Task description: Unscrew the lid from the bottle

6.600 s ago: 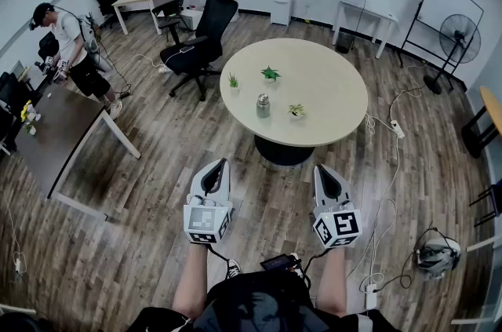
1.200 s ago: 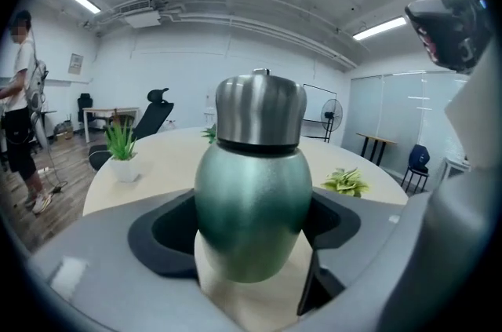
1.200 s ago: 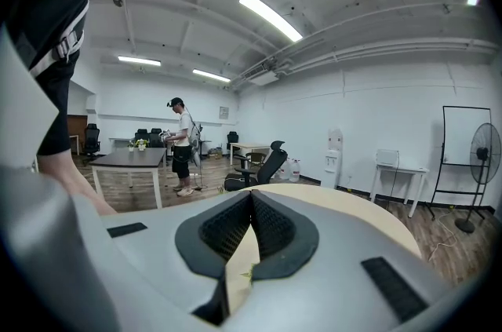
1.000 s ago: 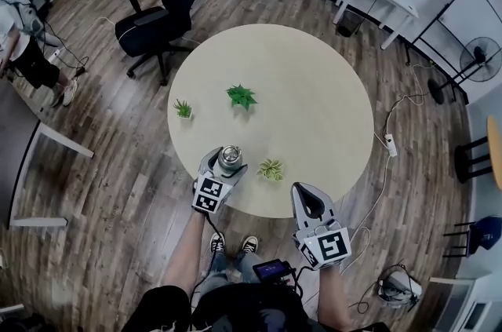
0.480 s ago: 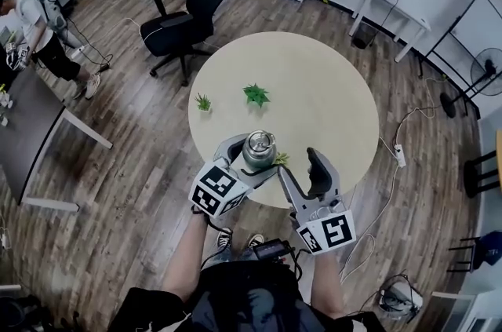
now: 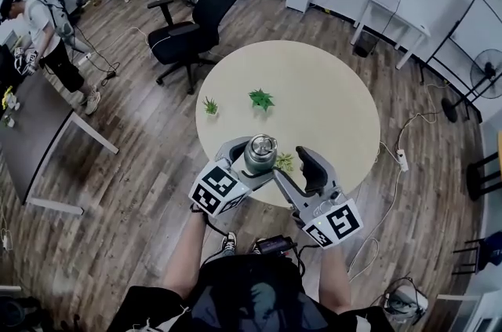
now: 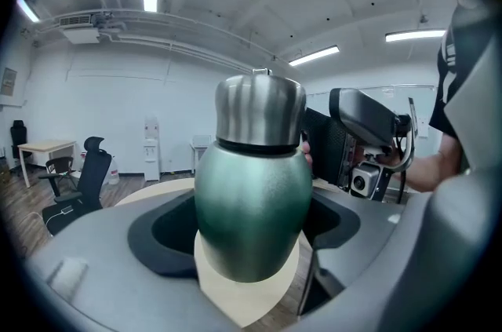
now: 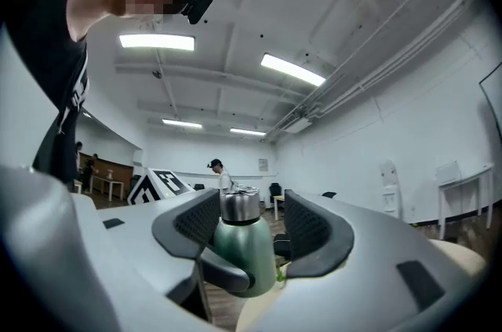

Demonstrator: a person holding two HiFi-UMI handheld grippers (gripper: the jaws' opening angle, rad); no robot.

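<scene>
Opening as we look, the right tongs [image 8: 243,222] stand with their ribbed pads either side of the lid [image 8: 239,206]. A gap shows on both sides, so nothing is gripped there yet. The left tongs [image 6: 252,164] are clamped on the green body of the bottle [image 7: 252,205], holding it upright over the near edge of the bench [image 6: 329,95], seemingly lifted clear of it. We judge the widening makes room to take the lid, which looks fully seated, so unscrewing has not begun. Next we would close squarely on it and twist.
</scene>
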